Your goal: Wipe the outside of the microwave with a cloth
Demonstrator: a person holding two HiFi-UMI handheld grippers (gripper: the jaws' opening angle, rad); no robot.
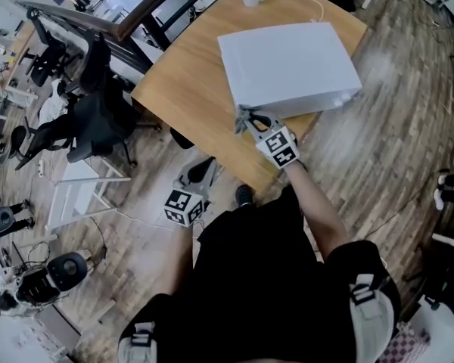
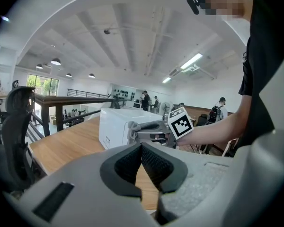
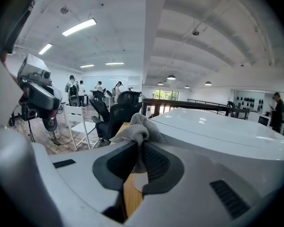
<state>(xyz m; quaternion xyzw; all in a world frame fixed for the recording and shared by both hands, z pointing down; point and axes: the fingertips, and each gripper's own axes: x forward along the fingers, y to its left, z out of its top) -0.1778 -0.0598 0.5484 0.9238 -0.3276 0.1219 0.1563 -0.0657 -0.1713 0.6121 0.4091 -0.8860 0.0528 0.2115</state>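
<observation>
Partly hidden by the right tool [image 3: 142, 159] clamped on it, the grey cloth [image 3: 138, 130] touches the microwave's [image 1: 287, 65] near corner; the left tool [image 2: 142, 161], jaws together, holds nothing.

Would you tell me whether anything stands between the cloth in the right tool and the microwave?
Nothing visible does. The right tool is shut on the cloth, which sits right at the near corner of the microwave.

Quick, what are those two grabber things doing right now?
Left gripper: closed, holding nothing.
Right gripper: closed on the cloth, by the microwave.
</observation>
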